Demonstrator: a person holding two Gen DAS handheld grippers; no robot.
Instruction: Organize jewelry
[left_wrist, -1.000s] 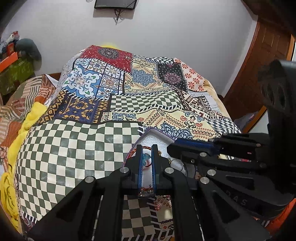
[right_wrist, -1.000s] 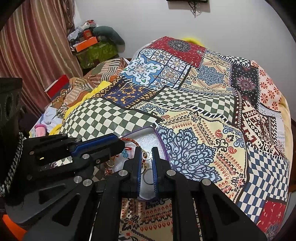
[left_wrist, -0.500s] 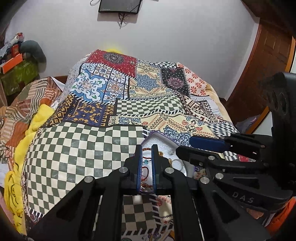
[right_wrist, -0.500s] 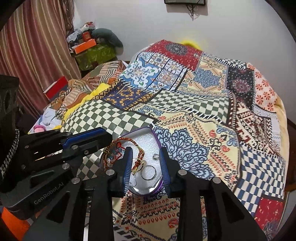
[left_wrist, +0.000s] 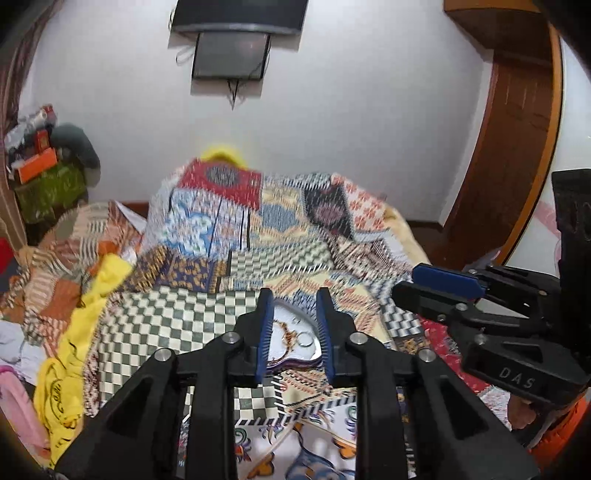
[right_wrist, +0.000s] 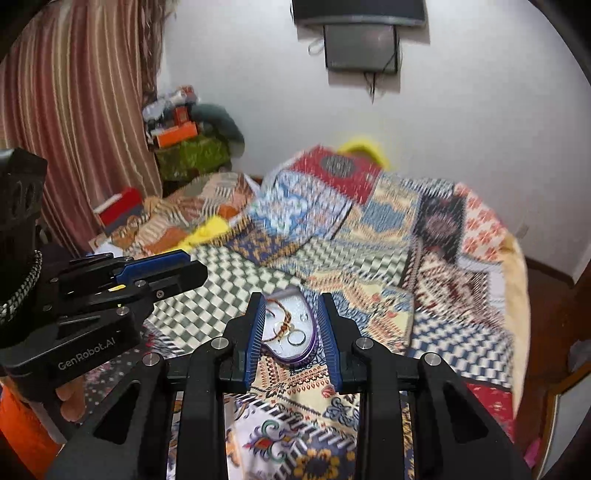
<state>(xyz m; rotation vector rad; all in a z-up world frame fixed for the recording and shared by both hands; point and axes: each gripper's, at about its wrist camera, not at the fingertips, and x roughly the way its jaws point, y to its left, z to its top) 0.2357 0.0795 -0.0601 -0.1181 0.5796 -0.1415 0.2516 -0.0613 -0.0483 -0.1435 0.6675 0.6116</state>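
Observation:
A silver tray with a purple rim (right_wrist: 309, 343) lies on the patterned bedspread; it also shows in the left wrist view (left_wrist: 314, 357). In it lie a gold and red bracelet (right_wrist: 282, 325) and a silver ring (right_wrist: 296, 338); both also show in the left wrist view, the bracelet (left_wrist: 288, 334) beside the ring (left_wrist: 306, 339). My left gripper (left_wrist: 294, 312) is open and empty, above and short of the tray. My right gripper (right_wrist: 290, 314) is open and empty, likewise held back from the tray. Each gripper shows at the side of the other's view.
The patchwork bedspread (right_wrist: 388, 236) covers the bed. Yellow cloth (left_wrist: 70, 354) and other clothes lie at its left edge. A green box with orange items (right_wrist: 192, 151) stands by the striped curtain. A dark screen (left_wrist: 231, 55) hangs on the white wall. A wooden door (left_wrist: 517, 122) is at the right.
Both grippers have opened and pulled up and back from the tray. The bracelet and ring now lie loose in the tray. The views are blurred by motion.

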